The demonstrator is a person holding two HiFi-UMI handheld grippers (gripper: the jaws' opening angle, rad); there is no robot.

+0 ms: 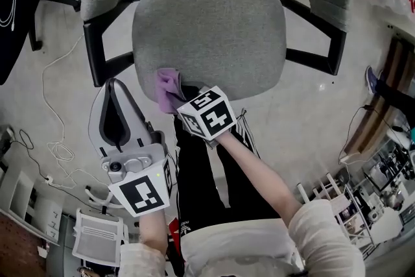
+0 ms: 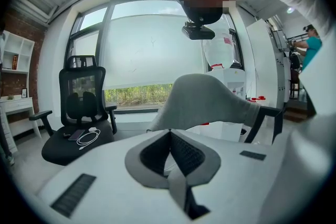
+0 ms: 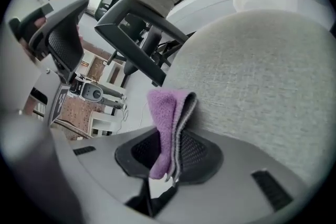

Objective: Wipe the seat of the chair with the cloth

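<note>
Left gripper (image 1: 115, 84) low at the person's left, over the floor (image 1: 311, 113), just off the chair's front left corner. Jaws together, nothing between them.

Right gripper (image 3: 171, 138) ahead of it, jaws clamped on a folded purple cloth (image 3: 165, 113). Cloth stands up out of the jaws; its upper fold lies against the front edge of the grey seat (image 1: 214, 29), left of centre.

Seat fabric grey. Black armrest (image 1: 104, 42) on each side.

Beyond: white cable (image 1: 55, 107) looped on the floor; a black office chair (image 2: 79, 113) by the window.
</note>
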